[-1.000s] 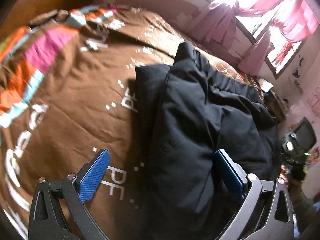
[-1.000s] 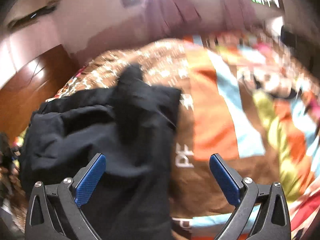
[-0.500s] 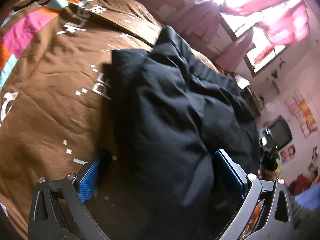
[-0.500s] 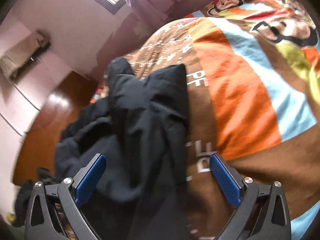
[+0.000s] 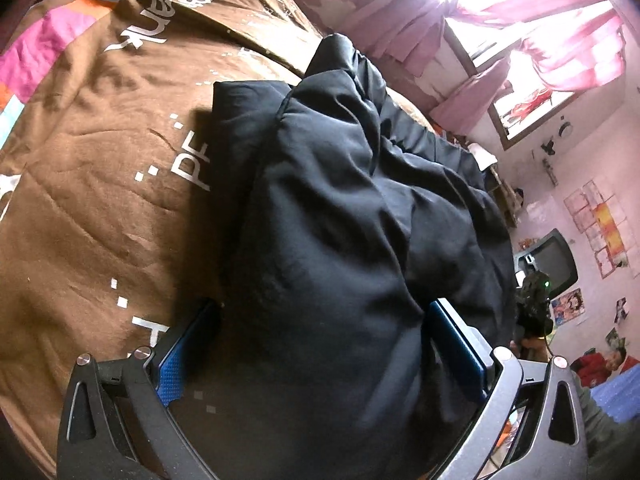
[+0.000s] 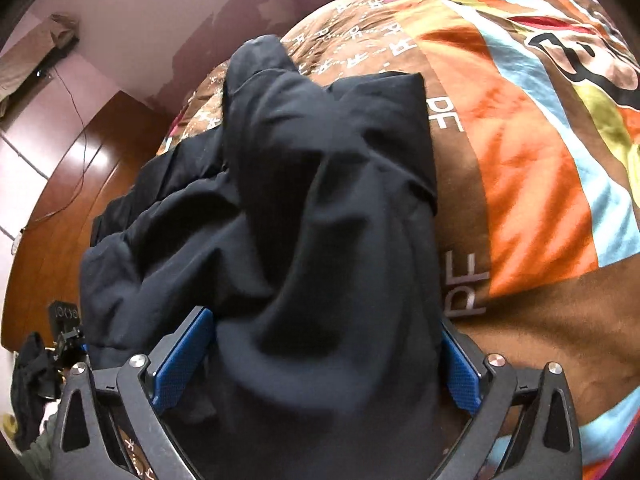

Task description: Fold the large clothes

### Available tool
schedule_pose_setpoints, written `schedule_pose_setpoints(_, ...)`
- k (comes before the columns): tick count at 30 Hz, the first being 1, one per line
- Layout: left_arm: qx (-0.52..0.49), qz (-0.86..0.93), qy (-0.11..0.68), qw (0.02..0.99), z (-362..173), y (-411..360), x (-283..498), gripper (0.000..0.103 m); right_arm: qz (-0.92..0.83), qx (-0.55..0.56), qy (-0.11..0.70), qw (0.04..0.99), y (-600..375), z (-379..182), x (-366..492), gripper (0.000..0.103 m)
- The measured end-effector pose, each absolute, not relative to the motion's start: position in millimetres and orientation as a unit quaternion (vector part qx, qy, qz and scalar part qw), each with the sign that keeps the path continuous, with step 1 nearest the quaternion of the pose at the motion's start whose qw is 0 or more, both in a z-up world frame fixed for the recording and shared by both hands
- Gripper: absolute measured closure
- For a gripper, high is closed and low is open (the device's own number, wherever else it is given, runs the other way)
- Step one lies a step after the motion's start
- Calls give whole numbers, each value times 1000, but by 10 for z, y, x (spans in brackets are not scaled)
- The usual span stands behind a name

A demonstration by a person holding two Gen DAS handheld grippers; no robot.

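**Both grippers now straddle the black garment**

Since a second ago both grippers have dropped closer to the black garment [image 5: 340,232], which lies heaped on the brown bedspread [image 5: 100,184]. Right gripper [image 6: 320,364]: its jaws have just been closing a little, still wide, with a dark fold between the blue pads [image 6: 180,360]; whether they press it is hard to tell. Left gripper [image 5: 320,344] stands wide astride the cloth, its left pad half hidden by fabric. White letters "PE" show beside the garment; other print is unreadable.
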State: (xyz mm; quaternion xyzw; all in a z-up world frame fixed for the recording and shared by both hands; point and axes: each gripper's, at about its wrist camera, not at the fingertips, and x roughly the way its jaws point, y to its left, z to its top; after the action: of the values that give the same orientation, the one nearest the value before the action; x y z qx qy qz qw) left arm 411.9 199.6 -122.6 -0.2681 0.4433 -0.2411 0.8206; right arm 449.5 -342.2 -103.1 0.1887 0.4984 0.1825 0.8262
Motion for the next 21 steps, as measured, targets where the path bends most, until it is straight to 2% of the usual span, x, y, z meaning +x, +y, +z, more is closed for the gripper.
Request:
schedule_pose_setpoints(2, -268, -242, 445, 819, -1211, 1977, 4110, 14, 178, 184, 501, 827, -3306, -1005, 4506, 22)
schedule_pose_setpoints(4, -264, -241, 454, 816, -1188, 1938, 4106, 22, 174, 185, 508, 823, -3278, -980, 4468, 30)
schedule_pose_setpoints(9, -286, -239, 466, 802, -1225, 1950, 4139, 28, 140, 220, 521, 813, -3258, -1055, 4519, 31)
schedule_pose_setpoints(10, -300, -235, 466, 799, -1243, 1978, 4142, 32, 132, 221, 519, 815, -3235, -1047, 4516, 31)
schedule_pose_setpoints(12, -312, -226, 466, 796, -1233, 2017, 4120, 42, 128, 214, 520, 817, -3186, -1009, 4506, 41)
schedule_pose_setpoints(14, -312, -217, 468, 798, -1178, 2033, 4084, 55, 133, 208, 526, 814, -3139, -942, 4474, 62)
schedule_pose_setpoints(17, -310, -202, 477, 798, -1033, 2022, 4043, 68, 148, 167, 534, 816, -3030, -742, 4435, 81)
schedule_pose_setpoints(21, -288, -182, 486, 805, -740, 1957, 3999, 80, 161, 137, 513, 832, -2837, -396, 4328, 88)
